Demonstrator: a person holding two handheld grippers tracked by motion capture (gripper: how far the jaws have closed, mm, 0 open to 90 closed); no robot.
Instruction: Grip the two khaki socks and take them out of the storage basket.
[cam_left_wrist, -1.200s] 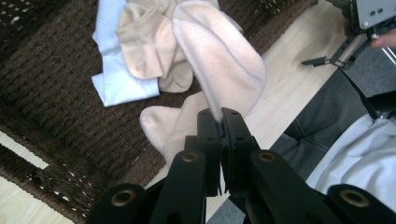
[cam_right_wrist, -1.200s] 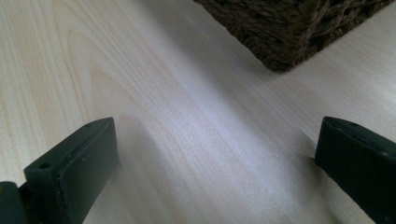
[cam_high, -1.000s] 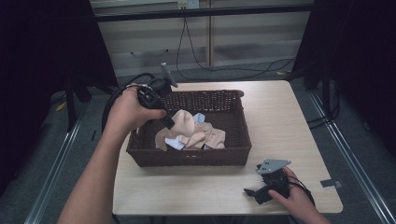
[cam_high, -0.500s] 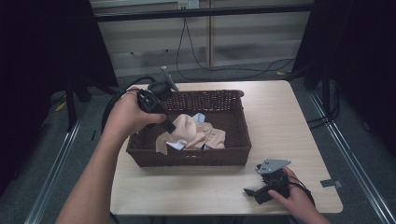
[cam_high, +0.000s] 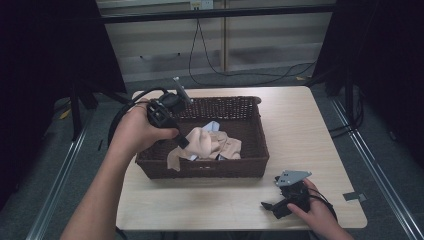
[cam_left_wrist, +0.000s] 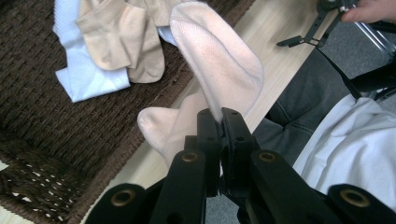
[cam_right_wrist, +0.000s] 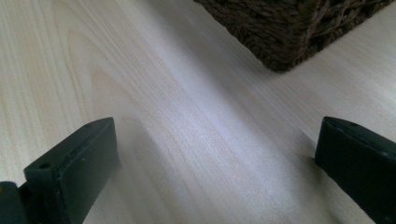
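1. Gripping a pale pink sock (cam_left_wrist: 219, 70), the left gripper (cam_left_wrist: 219, 116) is shown with its jaws pressed together on a fold of the fabric; in the high view the left gripper (cam_high: 181, 141) is held over the near-left part of a dark brown woven basket (cam_high: 252, 125).
2. The sock (cam_high: 200, 142) is seen lifted partly out of the basket, its lower end hanging over the basket's near wall.
3. Beige socks (cam_left_wrist: 123, 39) and a light blue cloth (cam_left_wrist: 88, 77) are seen lying on the basket floor (cam_left_wrist: 42, 107).
4. The right gripper (cam_high: 272, 206) is held low at the near-right of the light wooden table (cam_high: 300, 125), well apart from the sock; its jaws are spread wide, with bare tabletop (cam_right_wrist: 187, 126) between them and a basket corner (cam_right_wrist: 285, 32) beyond.
5. The person's left hand (cam_high: 135, 131) and right hand (cam_high: 315, 215) are wrapped around the gripper handles.
6. No brand, label or legible writing can be made out on any item.
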